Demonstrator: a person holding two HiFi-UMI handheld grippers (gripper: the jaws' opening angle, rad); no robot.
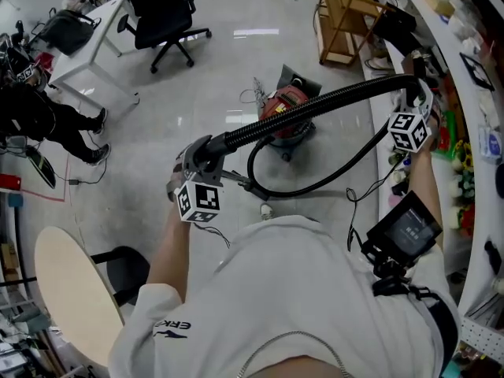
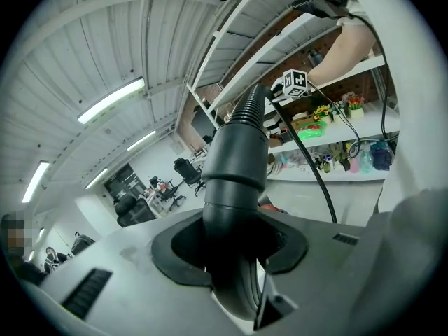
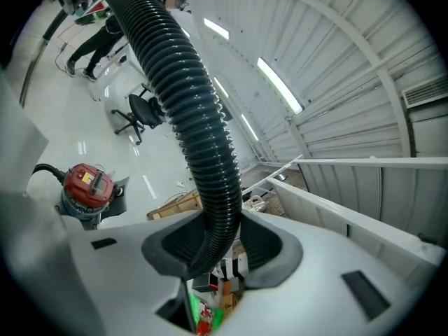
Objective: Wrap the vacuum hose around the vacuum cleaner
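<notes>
The red vacuum cleaner [image 1: 285, 113] stands on the floor ahead of me and shows small in the right gripper view [image 3: 85, 187]. Its black hose [image 1: 315, 105] stretches in the air between my two grippers. My left gripper [image 1: 206, 154] is shut on the hose's smooth cuff end [image 2: 234, 166], which fills the space between its jaws [image 2: 231, 247]. Higher at the right, my right gripper [image 1: 413, 93] is shut on the ribbed hose [image 3: 196, 124], which passes through its jaws [image 3: 213, 247]. A thin black cord [image 1: 315, 183] loops over the floor from the vacuum.
A wooden rack [image 1: 342, 14] stands behind the vacuum. An office chair [image 1: 165, 14] and a white desk [image 1: 87, 38] are at the back left, with a seated person [image 1: 47, 116] nearby. Cluttered shelves [image 1: 472, 93] line the right. A round beige table [image 1: 67, 290] is at my left.
</notes>
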